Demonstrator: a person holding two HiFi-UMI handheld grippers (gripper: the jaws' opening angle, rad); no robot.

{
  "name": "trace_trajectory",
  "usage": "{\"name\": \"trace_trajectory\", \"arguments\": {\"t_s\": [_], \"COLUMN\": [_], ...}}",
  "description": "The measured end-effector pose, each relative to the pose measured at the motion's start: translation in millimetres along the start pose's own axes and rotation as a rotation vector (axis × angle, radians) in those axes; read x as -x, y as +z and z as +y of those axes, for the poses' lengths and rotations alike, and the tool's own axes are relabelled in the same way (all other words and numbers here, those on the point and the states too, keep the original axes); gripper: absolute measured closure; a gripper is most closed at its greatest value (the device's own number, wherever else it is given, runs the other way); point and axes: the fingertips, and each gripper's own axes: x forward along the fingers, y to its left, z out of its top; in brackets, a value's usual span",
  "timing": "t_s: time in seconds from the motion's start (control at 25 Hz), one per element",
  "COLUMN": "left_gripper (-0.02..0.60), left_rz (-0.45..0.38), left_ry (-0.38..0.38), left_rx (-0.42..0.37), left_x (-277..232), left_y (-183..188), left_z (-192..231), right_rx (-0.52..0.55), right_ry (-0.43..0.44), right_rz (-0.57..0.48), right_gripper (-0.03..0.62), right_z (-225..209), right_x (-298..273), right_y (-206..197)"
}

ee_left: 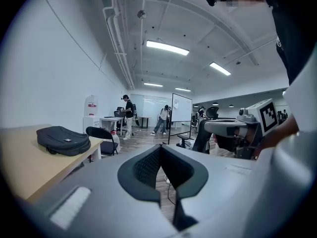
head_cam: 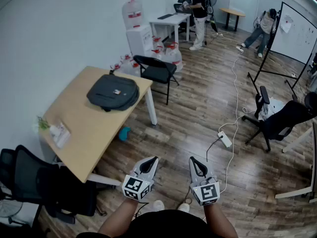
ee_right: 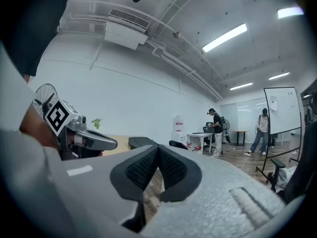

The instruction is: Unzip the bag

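No legible text, number or brand was recorded in any view. Black-and-white square patterns were noted on the left gripper [head_cam: 153, 159] and right gripper [head_cam: 192, 159], with no characters in them. A small patch on the bag [head_cam: 106, 96], red labels on the water bottle [head_cam: 132, 11] and marks on the whiteboard [head_cam: 297, 31] could not be read.

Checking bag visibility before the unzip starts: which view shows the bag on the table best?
Head view: the whole bag lies flat on the table, seen from above. The left gripper view shows the bag side-on; the right gripper view only a dark sliver.
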Motion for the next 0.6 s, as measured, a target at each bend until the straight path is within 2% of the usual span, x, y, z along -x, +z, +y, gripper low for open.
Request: {"name": "trace_trajectory", "arguments": {"t_s": [0.32,0.6], "left_gripper": [0.561,0.561], "left_rz": [-0.023,-0.028], "left_ry": [0.036,0.022], "left_rx": [-0.017,-0.004], "left_x": [3,6], "left_y": [7,4], "left_z": [28,36], "right_rx": [0.035,0.034], "right_ry": [-0.006,-0.002], "right_rz": [0.012,-0.008], "right_gripper": [0.592,0.592], "right_z": [4,13], "right_x": [-19,-30], "right_y": [7,10]}}
